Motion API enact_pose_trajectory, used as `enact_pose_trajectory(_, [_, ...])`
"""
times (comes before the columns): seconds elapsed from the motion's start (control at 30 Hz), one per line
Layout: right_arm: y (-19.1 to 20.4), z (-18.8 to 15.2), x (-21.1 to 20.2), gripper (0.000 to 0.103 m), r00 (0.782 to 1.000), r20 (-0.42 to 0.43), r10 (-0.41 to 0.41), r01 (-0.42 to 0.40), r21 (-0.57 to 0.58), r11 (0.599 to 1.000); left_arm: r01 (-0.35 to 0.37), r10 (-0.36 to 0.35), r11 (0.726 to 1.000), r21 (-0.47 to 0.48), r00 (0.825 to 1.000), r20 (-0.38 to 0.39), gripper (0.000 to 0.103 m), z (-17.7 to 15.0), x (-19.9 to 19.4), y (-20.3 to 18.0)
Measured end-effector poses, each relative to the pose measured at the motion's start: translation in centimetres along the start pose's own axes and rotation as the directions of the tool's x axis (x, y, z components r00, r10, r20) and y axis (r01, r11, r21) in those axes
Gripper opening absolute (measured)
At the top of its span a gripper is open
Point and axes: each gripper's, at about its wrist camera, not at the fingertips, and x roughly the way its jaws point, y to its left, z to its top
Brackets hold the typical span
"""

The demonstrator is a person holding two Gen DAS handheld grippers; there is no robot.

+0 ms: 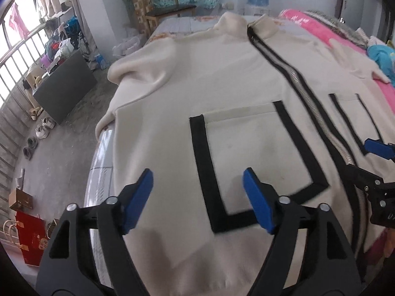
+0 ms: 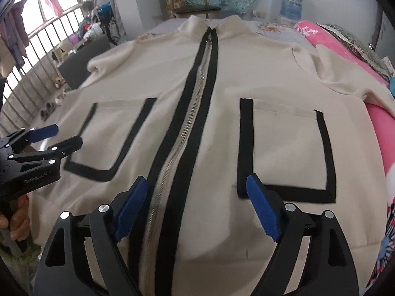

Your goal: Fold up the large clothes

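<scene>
A large cream jacket with black trim, a silver zipper and two black-edged pockets lies flat, front up, on a bed. It also fills the right wrist view, zipper down the middle. My left gripper is open and empty above the hem, beside the left pocket. My right gripper is open and empty above the hem, straddling the zipper's lower end. Each gripper shows in the other's view: the right one, the left one.
A pink blanket lies along the bed's right side with a blue cloth. Left of the bed are the floor, shoes, a dark cabinet, bags and a railing. A wooden chair stands beyond the bed.
</scene>
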Motion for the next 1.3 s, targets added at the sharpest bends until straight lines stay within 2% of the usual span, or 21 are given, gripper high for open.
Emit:
enact_pose_trajectory(0.23, [0.6, -0.3, 1.0, 0.096, 0.999, 0.004, -0.047, 0.047, -0.037, 0.998, -0.025, 0.025, 1.000, 0.005, 1.000, 0.011, 0.095, -0.3, 1.2, 0.3])
enact_pose_trajectory(0.4, [0.9, -0.2, 1.3, 0.097, 0.997, 0.003, -0.081, 0.081, -0.039, 0.996, 0.038, -0.038, 0.997, -0.063, 0.999, -0.005, 0.096, -0.5, 1.7, 1.7])
enact_pose_trajectory(0.83, [0.6, 0.3, 1.6, 0.097, 0.998, -0.015, -0.056, 0.055, -0.054, 0.997, 0.049, -0.049, 0.997, -0.056, 0.999, 0.015, 0.096, -1.1, 1.6, 1.7])
enact_pose_trajectory(1.03, [0.6, 0.4, 1.7, 0.098, 0.999, -0.011, -0.039, 0.038, -0.076, 0.996, 0.073, -0.073, 0.997, -0.037, 0.997, -0.003, 0.096, -0.9, 1.4, 2.0])
enact_pose_trajectory(1.2, [0.6, 0.5, 1.8, 0.098, 0.999, -0.011, -0.036, 0.035, -0.087, 0.996, 0.074, -0.065, 0.994, -0.083, 0.993, 0.099, 0.096, -1.1, -1.6, 4.9])
enact_pose_trajectory(1.3, [0.6, 0.5, 1.8, 0.098, 0.999, -0.015, -0.036, 0.035, -0.094, 0.995, 0.063, -0.036, 0.983, -0.171, 0.987, 0.154, 0.096, -1.2, -3.2, 8.7])
